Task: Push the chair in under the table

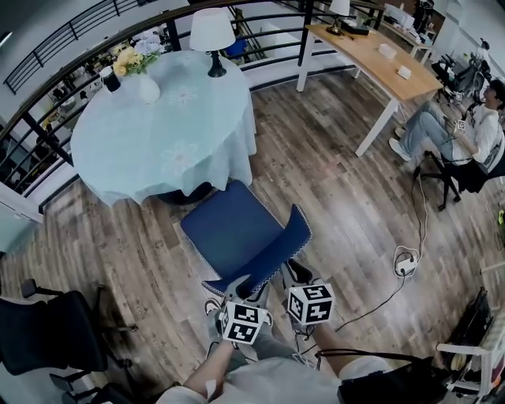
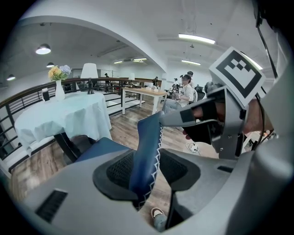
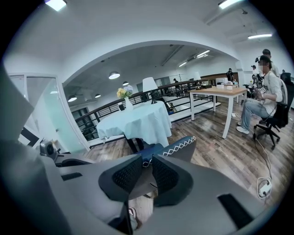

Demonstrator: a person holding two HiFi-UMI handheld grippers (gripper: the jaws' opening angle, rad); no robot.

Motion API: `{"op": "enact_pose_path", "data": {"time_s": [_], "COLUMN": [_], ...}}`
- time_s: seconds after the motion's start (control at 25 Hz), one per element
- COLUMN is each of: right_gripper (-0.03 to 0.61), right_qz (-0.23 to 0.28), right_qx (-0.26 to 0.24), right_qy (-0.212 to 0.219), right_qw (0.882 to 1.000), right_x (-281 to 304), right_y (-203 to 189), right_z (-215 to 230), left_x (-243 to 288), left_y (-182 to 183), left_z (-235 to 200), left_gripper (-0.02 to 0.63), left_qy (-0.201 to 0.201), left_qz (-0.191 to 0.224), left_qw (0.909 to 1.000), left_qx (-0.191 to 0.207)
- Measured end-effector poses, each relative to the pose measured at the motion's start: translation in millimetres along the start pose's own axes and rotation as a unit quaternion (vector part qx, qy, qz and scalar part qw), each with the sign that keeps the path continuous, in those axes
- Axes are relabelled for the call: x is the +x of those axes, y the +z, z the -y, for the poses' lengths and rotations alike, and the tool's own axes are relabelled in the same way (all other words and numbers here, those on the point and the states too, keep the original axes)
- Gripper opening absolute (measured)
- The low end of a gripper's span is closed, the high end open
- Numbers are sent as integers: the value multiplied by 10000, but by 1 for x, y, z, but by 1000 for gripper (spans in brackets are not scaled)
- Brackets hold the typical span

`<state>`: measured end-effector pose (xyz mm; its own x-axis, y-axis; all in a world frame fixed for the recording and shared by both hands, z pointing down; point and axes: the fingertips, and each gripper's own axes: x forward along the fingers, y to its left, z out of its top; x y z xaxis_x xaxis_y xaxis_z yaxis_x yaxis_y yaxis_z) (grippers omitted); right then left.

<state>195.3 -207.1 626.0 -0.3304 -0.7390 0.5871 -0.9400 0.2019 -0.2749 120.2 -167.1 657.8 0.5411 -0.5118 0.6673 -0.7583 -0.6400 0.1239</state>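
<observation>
- Your left gripper (image 2: 146,170): jaws clamped on the blue chair (image 1: 233,233) backrest edge.
- Your right gripper (image 3: 147,169): jaws closed on the same backrest.
- Chair is at 5 o'clock of the round table (image 1: 150,146), just beside it.

Open-plan office, mezzanine level. Behind table (image 1: 158,142): curved black railing (image 1: 39,142). Right of table: long desk (image 1: 371,55), person (image 1: 465,130) on office chair (image 1: 473,170). On table: cloth, lamp (image 1: 213,35), flowers (image 1: 134,59). Plank floor (image 1: 339,205), strip lights (image 2: 196,39) overhead.

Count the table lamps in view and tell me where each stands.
2. One lamp stands on the round table; a second lamp on the wooden table. Others may be hidden.
</observation>
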Motion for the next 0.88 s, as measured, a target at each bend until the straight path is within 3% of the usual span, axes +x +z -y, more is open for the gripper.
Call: {"op": "enact_pose_path", "data": {"time_s": [0.88], "right_gripper": [71], "right_qz": [-10], "right_qx": [-40], "right_qy": [28], "right_qw": [10000], "right_x": [48], "right_y": [36], "right_z": [-10], "left_x": [16], "left_y": [28], "left_z": [-54], "left_gripper": [178], "left_qy": [86], "left_qz": [71], "left_qw": [9999], "left_qx": [46]}}
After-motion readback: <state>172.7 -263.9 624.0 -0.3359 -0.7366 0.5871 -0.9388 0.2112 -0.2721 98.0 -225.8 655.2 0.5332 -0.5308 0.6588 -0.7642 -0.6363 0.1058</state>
